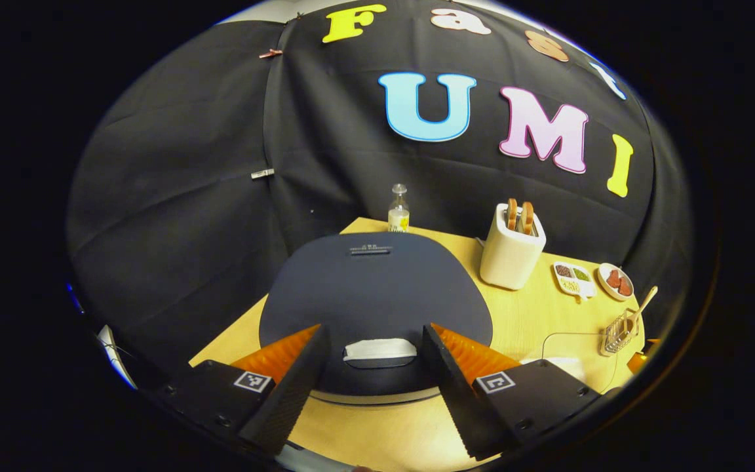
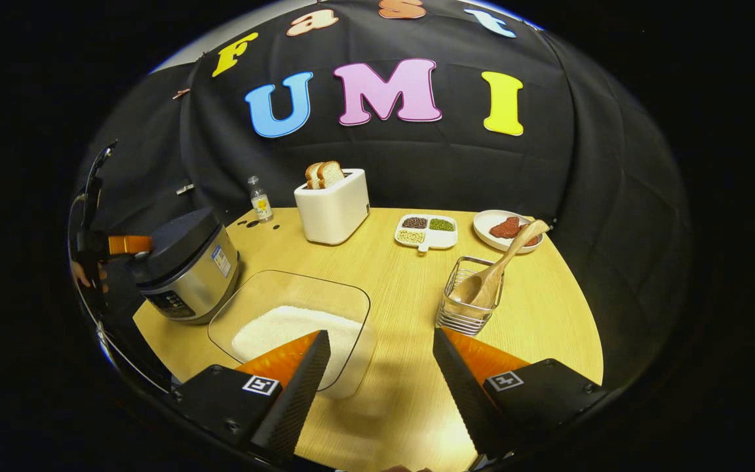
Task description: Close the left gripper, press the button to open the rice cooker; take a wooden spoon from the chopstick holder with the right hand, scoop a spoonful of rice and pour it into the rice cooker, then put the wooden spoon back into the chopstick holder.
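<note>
The rice cooker (image 1: 377, 288) has a dark lid that is down, with a pale release button (image 1: 379, 349) at its near edge. My left gripper (image 1: 374, 331) hovers over the lid, open, one finger on each side of the button. In the right gripper view the cooker (image 2: 184, 265) stands at the table's left with the left gripper (image 2: 130, 244) above it. A wooden spoon (image 2: 499, 265) leans in the wire chopstick holder (image 2: 468, 298). A clear glass tray of white rice (image 2: 292, 324) lies beside the cooker. My right gripper (image 2: 381, 334) is open and holds nothing, low over the table between tray and holder.
A white toaster (image 2: 333, 204) with bread slices, a small bottle (image 2: 259, 198), a divided dish of beans (image 2: 426, 231) and a plate of red pieces (image 2: 505, 228) line the back of the wooden table (image 2: 548, 314). The black cloth wall stands close behind.
</note>
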